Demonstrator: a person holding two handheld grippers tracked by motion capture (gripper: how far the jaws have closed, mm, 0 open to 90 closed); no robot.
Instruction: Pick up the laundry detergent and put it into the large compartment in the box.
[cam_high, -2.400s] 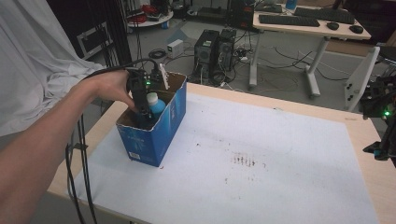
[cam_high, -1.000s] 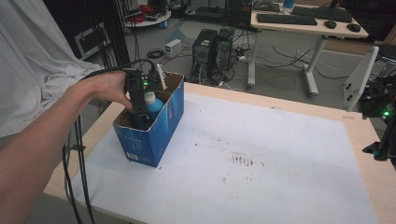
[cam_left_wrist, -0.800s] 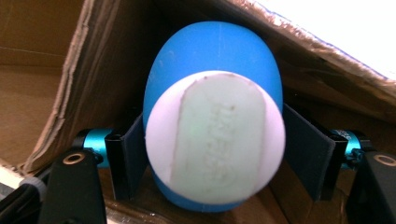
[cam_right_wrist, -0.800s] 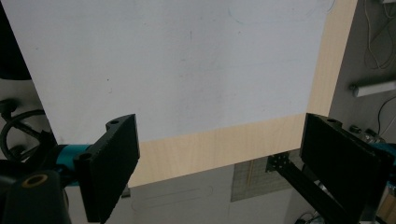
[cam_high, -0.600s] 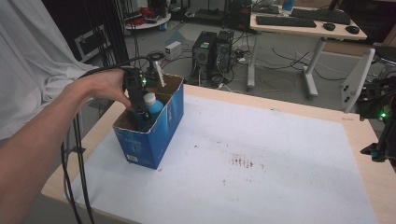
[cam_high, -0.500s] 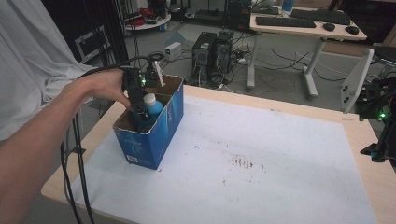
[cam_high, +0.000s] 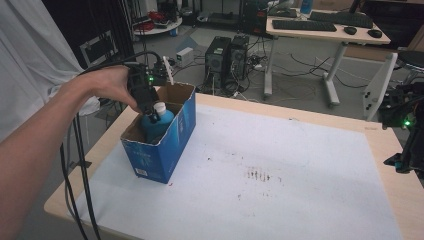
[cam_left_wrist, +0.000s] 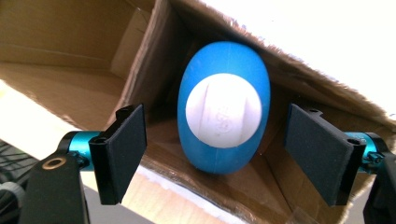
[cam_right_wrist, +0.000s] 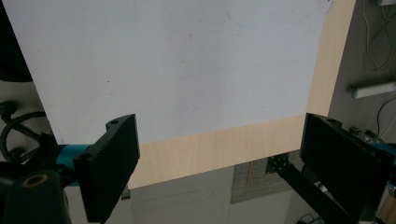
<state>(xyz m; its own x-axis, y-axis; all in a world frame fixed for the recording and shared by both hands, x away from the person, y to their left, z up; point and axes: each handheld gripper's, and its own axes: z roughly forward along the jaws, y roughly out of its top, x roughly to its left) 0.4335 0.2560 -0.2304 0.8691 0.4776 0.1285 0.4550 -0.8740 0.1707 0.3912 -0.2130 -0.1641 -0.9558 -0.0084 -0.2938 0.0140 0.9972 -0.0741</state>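
1 container is seen on the table: an open blue cardboard box (cam_high: 165, 145) with a brown inside, set near the table's left edge on the white sheet (cam_high: 280, 165) that covers the light wooden tabletop (cam_high: 385, 145). In it 1 thing stands upright, a blue plastic bottle with a white cap (cam_high: 156, 121). In the left gripper view the blue bottle (cam_left_wrist: 224, 119) is seen from above as a smooth blue oval with a round white cap at its middle, and it is pressed into a corner of the box (cam_left_wrist: 70, 60) against the frayed brown wall.

The left gripper (cam_high: 146, 102) is held by a hand (cam_high: 107, 86) just above the bottle's cap. Its jaws have just been opening; they stand wide, 1 on each side of the bottle, with a clear gap to both pads (cam_left_wrist: 125, 147).

The right gripper (cam_right_wrist: 219, 163) is held over the table's edge with its jaws spread wide and nothing between them.
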